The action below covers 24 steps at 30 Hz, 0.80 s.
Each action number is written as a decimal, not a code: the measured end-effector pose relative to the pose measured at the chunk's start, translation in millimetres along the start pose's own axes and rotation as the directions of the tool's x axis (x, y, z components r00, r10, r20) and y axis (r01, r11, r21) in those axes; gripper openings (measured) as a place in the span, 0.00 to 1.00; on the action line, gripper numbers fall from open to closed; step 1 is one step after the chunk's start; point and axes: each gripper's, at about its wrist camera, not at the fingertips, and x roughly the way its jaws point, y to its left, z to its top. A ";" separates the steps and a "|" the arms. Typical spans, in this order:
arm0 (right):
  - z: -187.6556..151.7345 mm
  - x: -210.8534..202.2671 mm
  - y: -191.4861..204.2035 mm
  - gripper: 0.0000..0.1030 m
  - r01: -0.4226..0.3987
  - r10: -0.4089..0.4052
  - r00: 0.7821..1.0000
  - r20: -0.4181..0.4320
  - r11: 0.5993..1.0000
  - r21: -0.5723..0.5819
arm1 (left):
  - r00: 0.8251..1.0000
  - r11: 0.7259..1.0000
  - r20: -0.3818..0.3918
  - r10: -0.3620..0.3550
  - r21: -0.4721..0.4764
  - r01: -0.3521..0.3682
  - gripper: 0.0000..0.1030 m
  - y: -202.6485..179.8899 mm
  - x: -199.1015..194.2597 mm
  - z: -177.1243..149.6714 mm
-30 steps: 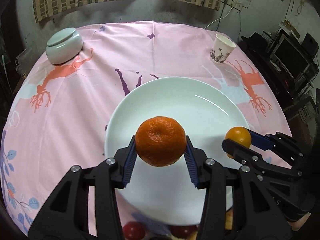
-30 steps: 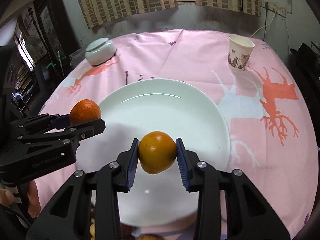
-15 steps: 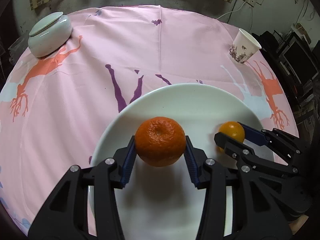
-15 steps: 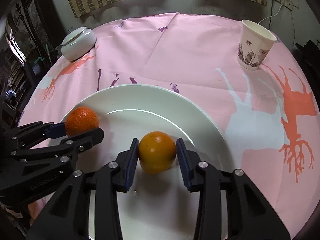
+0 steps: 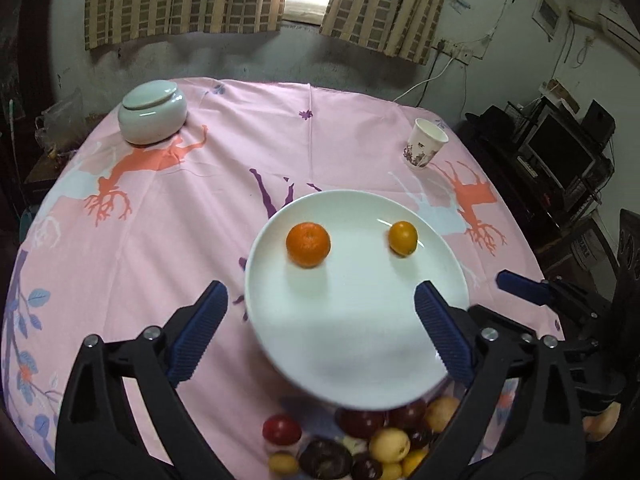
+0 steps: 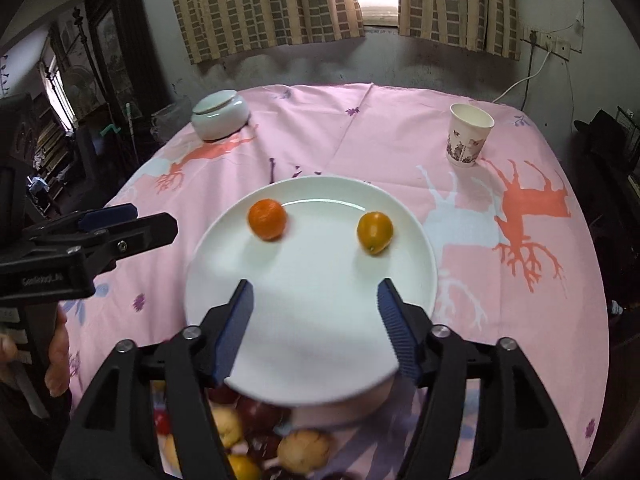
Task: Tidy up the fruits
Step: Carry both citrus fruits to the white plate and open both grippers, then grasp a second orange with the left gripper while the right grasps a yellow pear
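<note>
Now both grippers are hovering above the near edge of a round, glossy white plate [image 5: 360,360], their jaws opening wide with nothing between them. The left gripper [image 5: 320,328] is showing ribbed blue pads on matte black plastic fingers; the right gripper [image 6: 316,320] is built the same way.

On the plate, a dimpled, deep-orange tangerine [image 5: 308,244] is sitting at about ten o'clock, and a smaller, smoother yellow-orange fruit [image 5: 403,238] is sitting at about two o'clock. The two are well apart, each resting free on the glazed surface.

The plate is lying on a round table under a soft pink cloth [image 5: 160,216] printed with coral and white deer shapes. At the table's eleven o'clock a squat, pale ceramic jar [image 5: 152,112] with a flat lid is standing; at one o'clock a paper cup [image 5: 424,149] with a dark floral print is standing upright.

At six o'clock, just beyond the plate's near rim, a heap of fruit [image 5: 360,440] is lying: dark red, round ones and pale yellow, rougher ones, partly hidden by the grippers.
</note>
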 end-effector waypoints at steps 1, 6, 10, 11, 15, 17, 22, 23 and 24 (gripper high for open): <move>-15.4 -14.3 6.2 0.98 0.000 0.000 1.000 0.018 1.000 -0.010 | 1.000 1.000 0.015 0.008 0.011 -0.009 0.94 2.3 -13.0 -15.4; -110.0 -59.2 29.4 0.99 0.082 -0.081 0.996 0.043 0.996 -0.017 | 0.998 0.998 0.029 0.064 -0.013 -0.063 0.98 24.9 -45.3 -102.5; -171.2 -71.3 34.5 0.99 0.064 -0.066 0.997 0.047 0.996 0.060 | 0.991 0.990 0.048 0.127 -0.069 -0.123 0.98 45.3 -61.6 -169.0; -179.3 -71.8 37.0 0.99 0.060 -0.064 0.997 0.046 0.995 0.078 | 0.992 0.990 0.035 0.122 -0.072 -0.120 0.98 49.4 -63.1 -179.9; -184.9 -60.9 47.4 0.73 -0.009 0.007 1.000 0.021 0.996 0.084 | 0.991 0.989 0.007 0.135 -0.061 -0.134 0.98 55.7 -68.9 -198.3; -182.8 -49.4 50.0 0.66 -0.014 0.015 1.000 -0.007 0.997 0.082 | 0.991 0.989 0.003 0.134 -0.066 -0.134 0.98 57.5 -71.1 -200.4; -189.7 -22.3 45.6 0.61 -0.004 0.015 0.995 -0.097 0.994 0.108 | 0.992 0.989 -0.009 0.129 -0.068 -0.130 0.98 59.0 -71.3 -204.3; -190.8 -19.1 44.1 0.61 0.000 0.012 0.994 -0.110 0.994 0.112 | 0.992 0.989 -0.014 0.128 -0.067 -0.128 0.98 58.3 -70.3 -204.6; -191.1 -15.9 42.8 0.61 -0.003 0.017 0.993 -0.120 0.993 0.118 | 0.992 0.990 -0.019 0.123 -0.066 -0.124 0.98 57.7 -69.4 -204.4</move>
